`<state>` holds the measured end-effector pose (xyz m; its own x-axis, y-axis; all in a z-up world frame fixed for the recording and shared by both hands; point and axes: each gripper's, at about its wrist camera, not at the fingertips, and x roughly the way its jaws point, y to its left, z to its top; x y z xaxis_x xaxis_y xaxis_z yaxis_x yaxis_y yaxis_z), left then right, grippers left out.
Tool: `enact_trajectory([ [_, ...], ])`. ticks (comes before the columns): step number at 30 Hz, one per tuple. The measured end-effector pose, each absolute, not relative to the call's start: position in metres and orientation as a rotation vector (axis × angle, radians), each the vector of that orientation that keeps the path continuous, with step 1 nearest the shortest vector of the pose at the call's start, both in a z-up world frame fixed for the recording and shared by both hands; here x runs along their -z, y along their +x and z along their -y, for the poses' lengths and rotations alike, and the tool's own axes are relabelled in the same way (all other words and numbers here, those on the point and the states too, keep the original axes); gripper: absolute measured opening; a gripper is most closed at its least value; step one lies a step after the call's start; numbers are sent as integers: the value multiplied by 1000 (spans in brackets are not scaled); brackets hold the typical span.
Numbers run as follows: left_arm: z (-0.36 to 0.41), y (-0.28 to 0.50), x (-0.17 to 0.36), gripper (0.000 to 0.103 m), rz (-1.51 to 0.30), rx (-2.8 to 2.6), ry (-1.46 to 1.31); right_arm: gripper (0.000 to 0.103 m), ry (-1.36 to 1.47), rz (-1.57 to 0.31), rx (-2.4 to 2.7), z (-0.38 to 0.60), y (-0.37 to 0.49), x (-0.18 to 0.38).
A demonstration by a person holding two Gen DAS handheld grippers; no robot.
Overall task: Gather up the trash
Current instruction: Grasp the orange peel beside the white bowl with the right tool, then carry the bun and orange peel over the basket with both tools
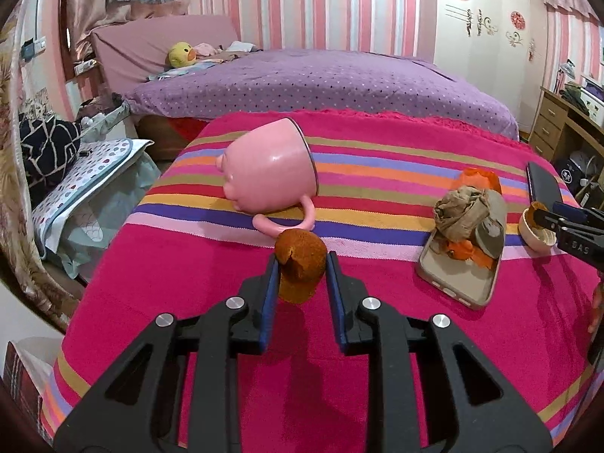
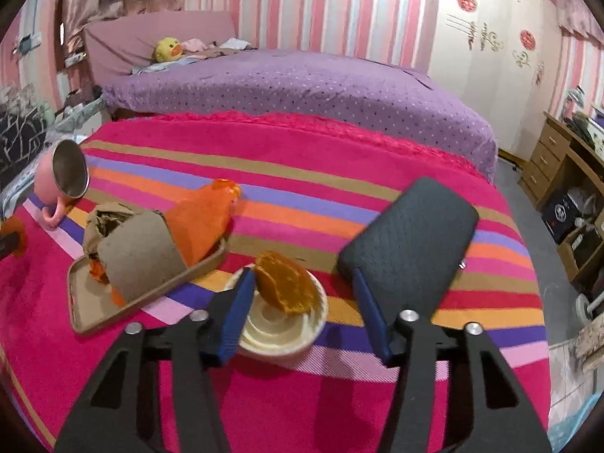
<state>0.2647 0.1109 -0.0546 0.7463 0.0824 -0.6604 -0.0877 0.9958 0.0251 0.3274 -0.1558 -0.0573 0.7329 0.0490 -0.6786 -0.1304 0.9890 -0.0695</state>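
Left gripper (image 1: 302,264) clamping brown cake piece (image 1: 301,264), right gripper (image 2: 302,283) jaws apart around paper cup (image 2: 283,324), pink mug (image 1: 268,173) beyond.

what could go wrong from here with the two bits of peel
1. The left gripper pinches the orange peel piece only at its fingers' tips; it may slip and drop onto the striped cloth.
2. The right gripper straddles the small cream cup holding another peel; closing could tip the cup.
3. The black phone lies right beside one finger and could get nudged.
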Motion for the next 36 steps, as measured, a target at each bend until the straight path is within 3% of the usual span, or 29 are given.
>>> enact_trajectory([
  [2,-109,265,54,24,-729,-95,-8,32,-153,-754,-118,147,330,60],
  [8,-104,259,46,24,-715,-92,2,21,-170,-720,-131,147,320,54],
  [21,-74,222,31,24,-667,-56,57,21,-29,-664,-104,207,227,15],
  [36,-1,157,21,23,-614,59,66,21,27,-626,-12,274,116,8],
])
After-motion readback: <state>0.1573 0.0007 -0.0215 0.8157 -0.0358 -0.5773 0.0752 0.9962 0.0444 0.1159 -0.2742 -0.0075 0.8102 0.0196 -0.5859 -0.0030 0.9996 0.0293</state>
